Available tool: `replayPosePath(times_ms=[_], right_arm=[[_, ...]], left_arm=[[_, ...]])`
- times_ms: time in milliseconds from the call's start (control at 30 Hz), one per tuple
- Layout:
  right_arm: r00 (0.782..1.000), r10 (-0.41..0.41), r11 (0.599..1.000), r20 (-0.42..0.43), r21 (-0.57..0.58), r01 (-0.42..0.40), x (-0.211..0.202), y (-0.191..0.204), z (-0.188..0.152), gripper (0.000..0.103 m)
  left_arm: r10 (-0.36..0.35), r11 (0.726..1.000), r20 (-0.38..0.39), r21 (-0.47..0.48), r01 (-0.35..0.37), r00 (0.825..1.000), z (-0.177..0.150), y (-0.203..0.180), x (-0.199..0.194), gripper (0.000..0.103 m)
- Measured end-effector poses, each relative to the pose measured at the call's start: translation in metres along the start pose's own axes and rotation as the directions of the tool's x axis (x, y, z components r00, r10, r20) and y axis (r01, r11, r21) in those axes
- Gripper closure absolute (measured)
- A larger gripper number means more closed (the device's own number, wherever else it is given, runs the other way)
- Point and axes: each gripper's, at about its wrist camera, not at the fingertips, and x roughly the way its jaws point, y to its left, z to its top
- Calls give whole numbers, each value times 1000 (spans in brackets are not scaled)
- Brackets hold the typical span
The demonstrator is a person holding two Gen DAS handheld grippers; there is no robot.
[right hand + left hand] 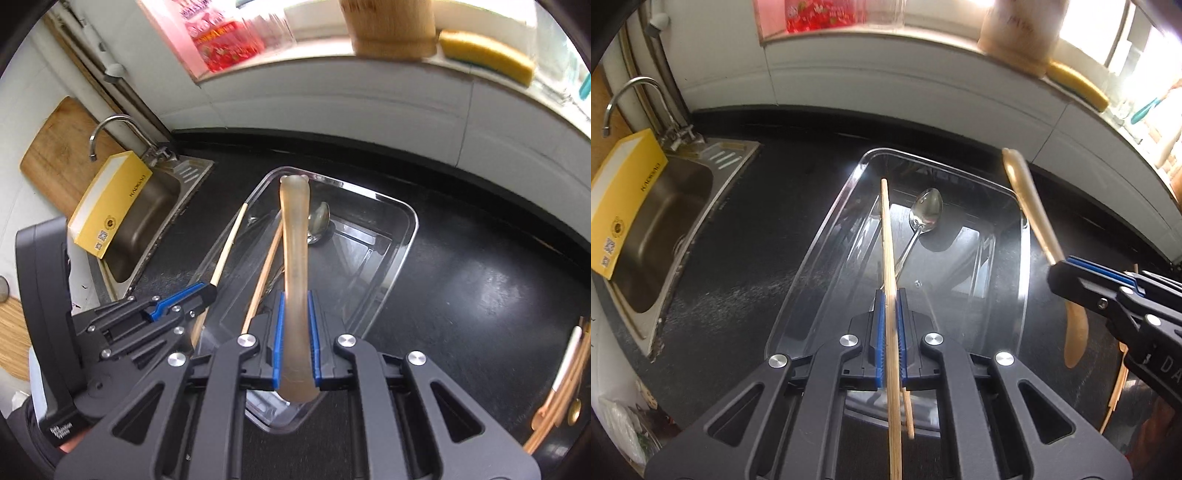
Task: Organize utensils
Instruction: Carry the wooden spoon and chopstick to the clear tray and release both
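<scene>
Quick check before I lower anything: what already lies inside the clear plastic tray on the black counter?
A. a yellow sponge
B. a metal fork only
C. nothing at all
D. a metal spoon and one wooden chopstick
D: the shiny metal spoon and a loose wooden chopstick lie in the clear plastic tray, while the left gripper holds another wooden chopstick and the right gripper a translucent tan spoon above it.
</scene>
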Motion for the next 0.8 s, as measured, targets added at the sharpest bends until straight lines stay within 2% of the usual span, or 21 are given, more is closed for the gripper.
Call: replayPosePath(times_ms=[267,633,667,700,733,767,800], right_arm=[[996,38,998,-81,49,-34,50,-15,20,91],[989,75,995,-124,73,-67,72,-28,28,90],[989,80,995,-123,69,-71,71,-28,29,87],[991,72,996,-117,62,-65,69,-28,31,57],[993,66,996,-101,61,-60,66,-29,34,21],[997,55,997,-56,64,-51,56,-32,36,17],[999,50,997,-21,63,-49,45,-34,39,17]], left_arm=[[-1,1000,-50,-23,0,999,10,5,38,98],[9,1000,-72,-16,-10,997,14,7,57,98],[9,1000,-74,-19,-10,997,14,8,57,97],[12,1000,-76,-24,-14,997,14,9,57,94],[24,999,-88,-29,-27,996,14,10,57,89],[26,999,-96,-37,-29,995,13,11,56,64],[23,999,-93,-47,-27,995,13,14,55,29]])
